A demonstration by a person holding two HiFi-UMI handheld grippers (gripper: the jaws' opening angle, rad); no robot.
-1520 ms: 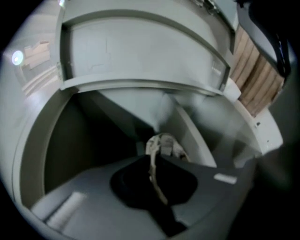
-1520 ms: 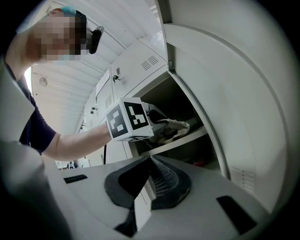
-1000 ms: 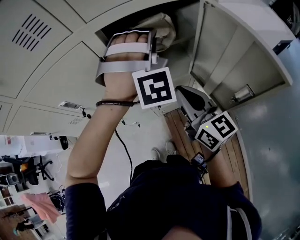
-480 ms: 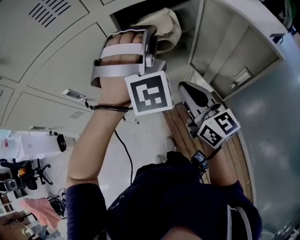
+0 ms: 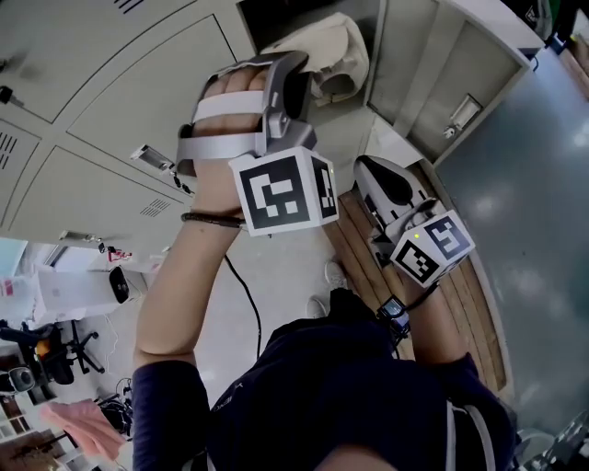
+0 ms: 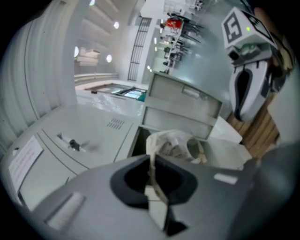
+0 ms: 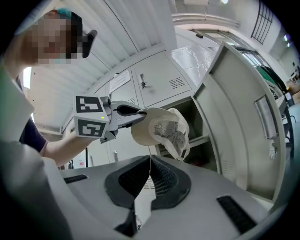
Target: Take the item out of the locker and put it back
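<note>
We hold the left gripper (image 5: pixel 296 81) raised at the mouth of the open locker (image 5: pixel 276 17). Its jaws are pinched together on the edge of the beige cap (image 5: pixel 336 55), and a thin fold of the fabric runs through the slit between them. The cap hangs just beyond the jaw tips with its hollow inside turned partly towards us, right at the dark opening of the compartment. We cannot tell whether it touches the shelf there. The locker door (image 5: pixel 451 87) stands swung wide to the right of this gripper. Our right gripper (image 7: pixel 149 183) sits lower and to the right of the left one. Its jaws are closed on nothing, and it points up at the cap from well apart.
</note>
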